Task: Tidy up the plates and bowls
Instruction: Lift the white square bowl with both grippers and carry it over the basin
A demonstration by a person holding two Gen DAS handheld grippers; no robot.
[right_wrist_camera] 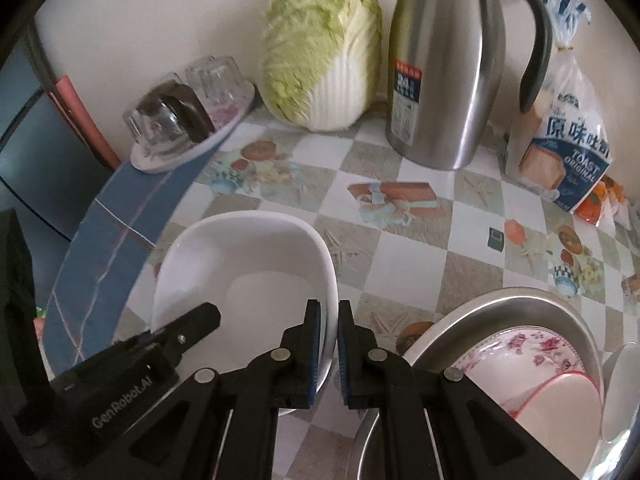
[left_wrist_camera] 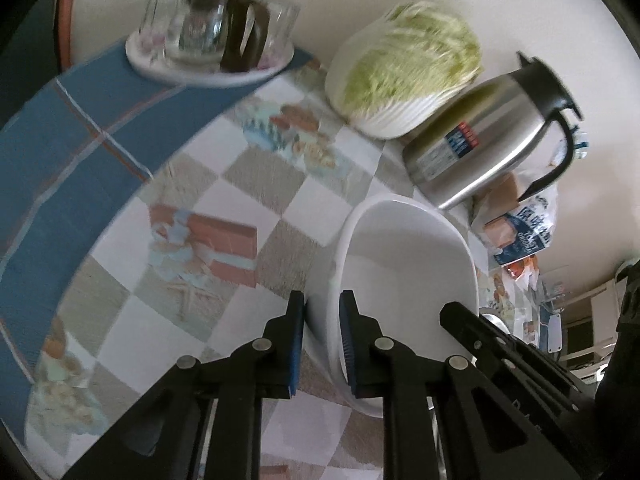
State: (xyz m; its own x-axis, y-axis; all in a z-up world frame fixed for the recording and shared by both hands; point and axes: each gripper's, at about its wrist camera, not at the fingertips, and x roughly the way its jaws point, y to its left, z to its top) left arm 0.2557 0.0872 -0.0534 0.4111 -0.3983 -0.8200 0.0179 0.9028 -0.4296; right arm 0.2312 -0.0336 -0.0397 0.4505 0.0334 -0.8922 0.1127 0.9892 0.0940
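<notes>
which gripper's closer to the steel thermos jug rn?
Right, as far as the views tell. The right gripper clamps the white dish's rim on the jug's side; the left gripper clamps the opposite rim, farther from the jug.

The bowl [right_wrist_camera: 244, 264] is plain white, no pattern at all. The tablecloth [right_wrist_camera: 404, 248] is checked white and sandy beige with orange and pale blue seaside-type pictures, plus a blue border [left_wrist_camera: 80, 128] crossed by thin white and reddish lines. Cabbage [right_wrist_camera: 320, 48] is pale green fading to white ribs. The jug [right_wrist_camera: 444, 68] is silver steel with a black handle. Inside the steel basin [right_wrist_camera: 520, 300] sits a white plate with pink flowers [right_wrist_camera: 536, 348]. Both grippers are black with blue pads [left_wrist_camera: 296, 344].
</notes>
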